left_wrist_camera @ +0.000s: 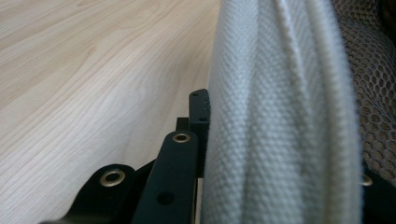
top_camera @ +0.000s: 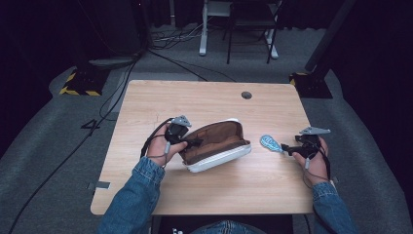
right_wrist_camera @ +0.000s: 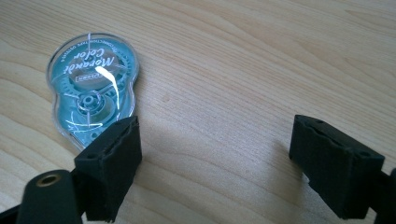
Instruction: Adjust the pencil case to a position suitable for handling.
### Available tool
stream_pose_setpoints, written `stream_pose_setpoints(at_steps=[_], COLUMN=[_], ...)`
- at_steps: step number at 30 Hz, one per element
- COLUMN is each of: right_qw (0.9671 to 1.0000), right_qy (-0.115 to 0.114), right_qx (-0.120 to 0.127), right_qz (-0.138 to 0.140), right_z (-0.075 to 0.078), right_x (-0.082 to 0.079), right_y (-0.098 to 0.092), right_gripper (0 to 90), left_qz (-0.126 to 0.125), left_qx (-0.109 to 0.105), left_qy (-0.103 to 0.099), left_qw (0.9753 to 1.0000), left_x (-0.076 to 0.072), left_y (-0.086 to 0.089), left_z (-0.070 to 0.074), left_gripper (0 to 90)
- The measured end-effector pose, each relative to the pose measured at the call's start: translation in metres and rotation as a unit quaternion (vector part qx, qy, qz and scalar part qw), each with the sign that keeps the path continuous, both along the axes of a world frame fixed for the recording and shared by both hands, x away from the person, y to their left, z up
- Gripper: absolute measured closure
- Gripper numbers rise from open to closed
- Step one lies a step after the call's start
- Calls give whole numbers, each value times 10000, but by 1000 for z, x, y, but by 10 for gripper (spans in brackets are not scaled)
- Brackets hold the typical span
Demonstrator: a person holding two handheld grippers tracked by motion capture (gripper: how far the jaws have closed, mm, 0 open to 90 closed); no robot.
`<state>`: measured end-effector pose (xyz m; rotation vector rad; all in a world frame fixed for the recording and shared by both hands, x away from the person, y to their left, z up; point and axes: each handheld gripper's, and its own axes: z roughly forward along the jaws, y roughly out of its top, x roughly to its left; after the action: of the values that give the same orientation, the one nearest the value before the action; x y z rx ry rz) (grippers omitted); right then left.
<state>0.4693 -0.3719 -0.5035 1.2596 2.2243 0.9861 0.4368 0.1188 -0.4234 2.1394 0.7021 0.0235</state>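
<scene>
A brown and white zip pouch (top_camera: pixel 216 145) lies open on the wooden table (top_camera: pixel 209 97), its brown lining showing. My left gripper (top_camera: pixel 195 142) is shut on the pouch's white fabric edge (left_wrist_camera: pixel 280 116) at its left end; brown mesh lining (left_wrist_camera: pixel 373 93) sits just behind that edge. A teal correction-tape dispenser (top_camera: pixel 271 143) lies flat to the right of the pouch. My right gripper (top_camera: pixel 287 149) stands open just right of it, with the dispenser (right_wrist_camera: pixel 93 88) lying beyond and partly behind the left fingertip (right_wrist_camera: pixel 112 163), outside the gap. The gap between the jaws holds only bare table.
A round cable hole (top_camera: pixel 246 95) sits near the table's far edge. Cables (top_camera: pixel 122 83) run across the grey floor to the left. Chair and desk legs (top_camera: pixel 238 39) stand beyond the table.
</scene>
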Motion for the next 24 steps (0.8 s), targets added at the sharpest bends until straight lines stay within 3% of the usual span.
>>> stream_pose_setpoints(at_steps=[9, 24], right_qw=[10000, 10000], right_qy=[4, 2], right_qx=[-2, -2], right_qz=[9, 10], right_z=[0, 0], right_x=[0, 0], right_y=[0, 0], right_gripper=[170, 170], left_qz=[-423, -878], left_qx=[-23, 205], left_qy=[-47, 101], left_qw=[9991, 9959], left_x=[-21, -27], left_y=[-17, -41], left_z=[15, 0], left_gripper=[845, 844])
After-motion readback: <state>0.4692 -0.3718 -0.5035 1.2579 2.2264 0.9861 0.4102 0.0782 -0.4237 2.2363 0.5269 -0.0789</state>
